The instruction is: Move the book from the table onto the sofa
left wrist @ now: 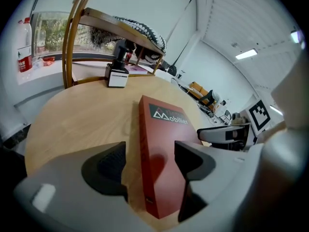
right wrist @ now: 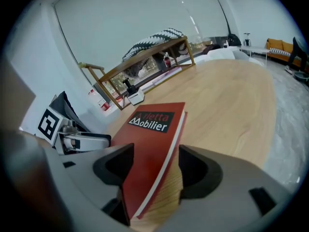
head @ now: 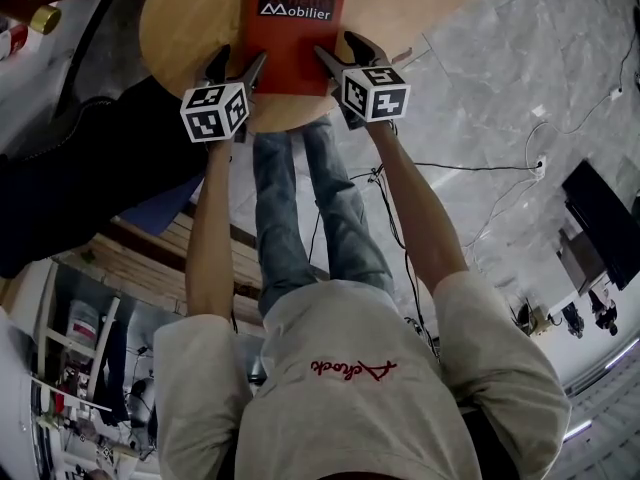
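A red book [head: 295, 28] printed "Mobilier" lies flat on the round wooden table [head: 190, 18]. My left gripper [head: 238, 63] is at the book's near left corner and my right gripper [head: 340, 48] at its near right corner. In the left gripper view the open jaws of the left gripper [left wrist: 150, 161] straddle the book's spine corner [left wrist: 161, 144], one jaw above the cover and one beside the spine, with gaps showing. In the right gripper view the right gripper [right wrist: 150, 170] stands open around the page-edge corner of the book [right wrist: 149, 144].
A small white box with a black device [left wrist: 117, 76] sits at the table's far side, beside a wooden rack [left wrist: 120, 25] bearing a striped cloth. A dark bulky piece of furniture [head: 70, 178] lies left of the table. Cables [head: 480, 168] run across the marble floor.
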Available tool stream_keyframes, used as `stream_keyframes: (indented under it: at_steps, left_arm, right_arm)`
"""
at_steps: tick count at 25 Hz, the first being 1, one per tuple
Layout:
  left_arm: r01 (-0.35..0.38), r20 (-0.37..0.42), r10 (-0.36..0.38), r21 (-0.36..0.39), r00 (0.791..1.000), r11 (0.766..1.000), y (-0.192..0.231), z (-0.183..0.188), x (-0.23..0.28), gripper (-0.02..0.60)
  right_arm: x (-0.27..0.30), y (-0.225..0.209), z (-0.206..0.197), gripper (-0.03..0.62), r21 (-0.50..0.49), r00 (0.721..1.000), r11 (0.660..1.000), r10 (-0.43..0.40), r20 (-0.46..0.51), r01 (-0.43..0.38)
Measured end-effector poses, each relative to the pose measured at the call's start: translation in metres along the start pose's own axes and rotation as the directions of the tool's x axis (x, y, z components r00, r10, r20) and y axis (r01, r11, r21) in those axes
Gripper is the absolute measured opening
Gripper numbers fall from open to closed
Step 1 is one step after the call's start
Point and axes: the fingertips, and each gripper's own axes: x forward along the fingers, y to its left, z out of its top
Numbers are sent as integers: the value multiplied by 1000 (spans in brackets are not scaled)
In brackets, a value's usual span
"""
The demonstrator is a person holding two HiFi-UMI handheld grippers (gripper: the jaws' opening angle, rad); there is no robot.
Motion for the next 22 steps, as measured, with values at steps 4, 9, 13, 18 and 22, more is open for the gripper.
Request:
stream_keyframes:
  at_steps: [4,9,13,18,22]
  left_arm:
    - [14,-10,-14,-10,1000,1000,-2,-3,11,299]
    - [39,-22,-40,-32,999,999,-3,-4,19,298]
    - [75,-25,-76,-55,997,996,-9,-8,22,298]
    - [99,-28,-101,-67,994,993,-16,-10,29,298]
    - [81,-44,-84,-65,995,995,-18,-6,24,298]
  right_arm:
    - [10,-1,-3,253,0,1000,1000,-2,-17,2]
    - [18,0,-7,253,4,1000,1000,0,-29,0]
    - [18,2,-9,252,8,1000,1000,16,-26,-16]
    - [24,7,-11,252,5,999,1000,29,-28,-29]
    - [20,10,-6,252,7,999,1000,17,-39,-16]
